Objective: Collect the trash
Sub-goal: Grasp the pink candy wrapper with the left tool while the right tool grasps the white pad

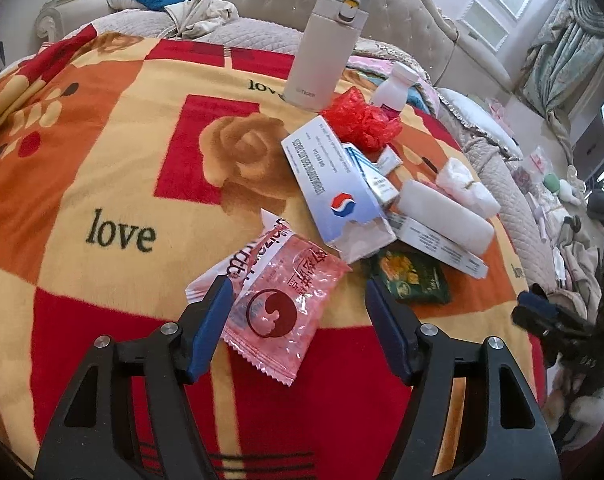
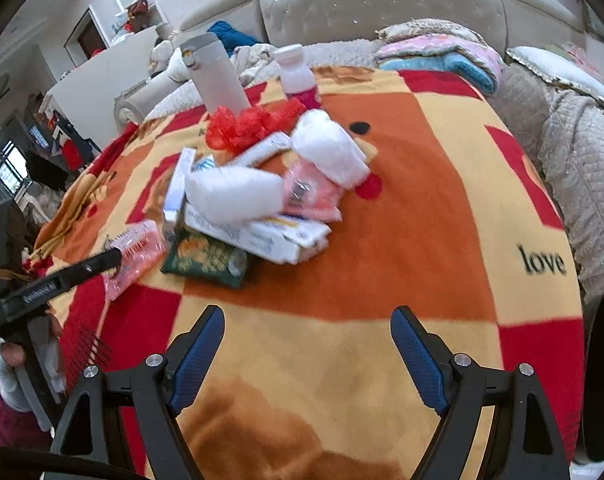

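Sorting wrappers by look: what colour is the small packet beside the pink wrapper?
Dark green with yellow flower print, the green packet; clearest in the left wrist view.

The blanket (image 1: pixel 101 160) carries the word "love" in dark letters at nine o'clock and again near twelve o'clock, by the flask (image 1: pixel 326 48). The flask's base reads "TIGER". In the right wrist view "love" stands on the blanket at three o'clock. Print elsewhere cannot be read with certainty.
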Tool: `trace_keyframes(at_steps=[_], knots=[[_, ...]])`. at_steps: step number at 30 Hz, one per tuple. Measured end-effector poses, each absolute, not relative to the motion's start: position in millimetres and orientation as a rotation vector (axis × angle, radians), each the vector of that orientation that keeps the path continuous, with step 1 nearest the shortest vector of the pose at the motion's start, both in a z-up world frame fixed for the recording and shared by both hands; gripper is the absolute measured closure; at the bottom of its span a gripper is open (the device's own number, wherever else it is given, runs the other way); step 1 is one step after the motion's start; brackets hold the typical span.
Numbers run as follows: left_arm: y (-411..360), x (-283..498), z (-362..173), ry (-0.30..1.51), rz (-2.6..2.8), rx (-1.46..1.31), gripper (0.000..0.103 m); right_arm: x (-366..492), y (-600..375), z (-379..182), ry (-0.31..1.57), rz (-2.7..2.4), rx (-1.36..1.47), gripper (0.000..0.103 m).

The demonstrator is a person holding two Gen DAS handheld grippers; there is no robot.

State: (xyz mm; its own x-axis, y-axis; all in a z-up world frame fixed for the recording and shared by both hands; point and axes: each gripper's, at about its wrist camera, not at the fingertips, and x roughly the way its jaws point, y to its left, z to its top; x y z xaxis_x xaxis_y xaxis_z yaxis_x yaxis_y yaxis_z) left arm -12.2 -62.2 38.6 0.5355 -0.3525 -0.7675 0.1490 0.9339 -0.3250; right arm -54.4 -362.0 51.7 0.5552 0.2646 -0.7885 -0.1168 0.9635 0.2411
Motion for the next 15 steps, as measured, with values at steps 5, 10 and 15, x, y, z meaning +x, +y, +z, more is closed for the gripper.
trace_keyframes(at_steps=[5,10,15], knots=[[-64,-3,25,1.023,-0.304,-0.223,0.036,-26,-343,70,0.908,0.298,0.162,0.02],[-54,-7,32,0.988,-0.302,-0.244,0.036,22,-315,72,0.957,0.383,0.086,0.013],[-46,6,25,1.012,-0.279,-0.244,0.036,60,-295,49,1.038,0.387,-0.019,0.013]])
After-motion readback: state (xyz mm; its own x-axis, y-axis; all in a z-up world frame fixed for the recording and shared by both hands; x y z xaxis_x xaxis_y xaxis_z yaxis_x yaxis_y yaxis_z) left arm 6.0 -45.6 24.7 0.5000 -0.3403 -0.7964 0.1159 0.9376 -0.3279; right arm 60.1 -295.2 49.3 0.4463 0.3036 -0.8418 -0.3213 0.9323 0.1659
